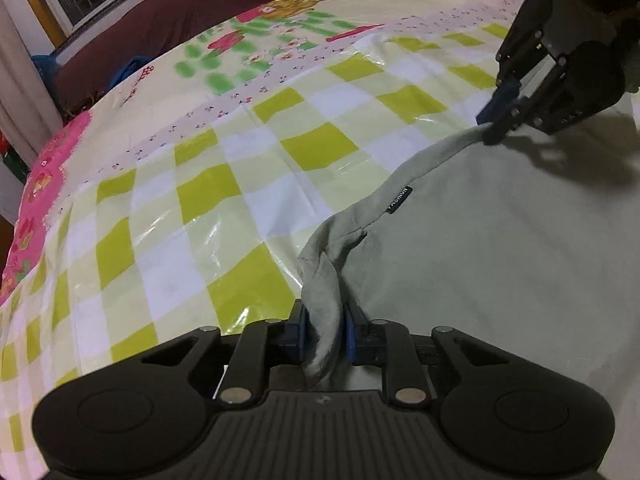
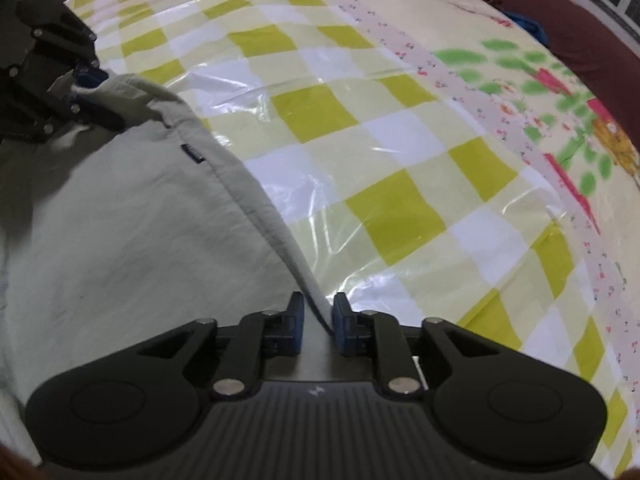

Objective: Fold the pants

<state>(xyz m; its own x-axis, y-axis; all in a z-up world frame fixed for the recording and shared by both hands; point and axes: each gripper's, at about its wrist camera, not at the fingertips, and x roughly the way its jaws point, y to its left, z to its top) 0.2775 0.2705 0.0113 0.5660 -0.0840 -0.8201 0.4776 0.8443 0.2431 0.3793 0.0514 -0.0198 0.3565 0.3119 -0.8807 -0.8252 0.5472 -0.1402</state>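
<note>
While the left gripper (image 1: 324, 332) jaws clamp the pants (image 1: 500, 248), the right gripper (image 2: 318, 320) jaws seemingly pinch their edge.

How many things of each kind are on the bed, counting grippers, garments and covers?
Grippers: 2, left gripper and right gripper
Garments: 1, grey pants
Covers: 1, checked plastic sheet
Total: 4

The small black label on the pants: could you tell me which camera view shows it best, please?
The left wrist view: the black label sits near the middle at the edge of the pants, its pale lettering visible though hard to read. In the right wrist view it is smaller and blurred.
</note>
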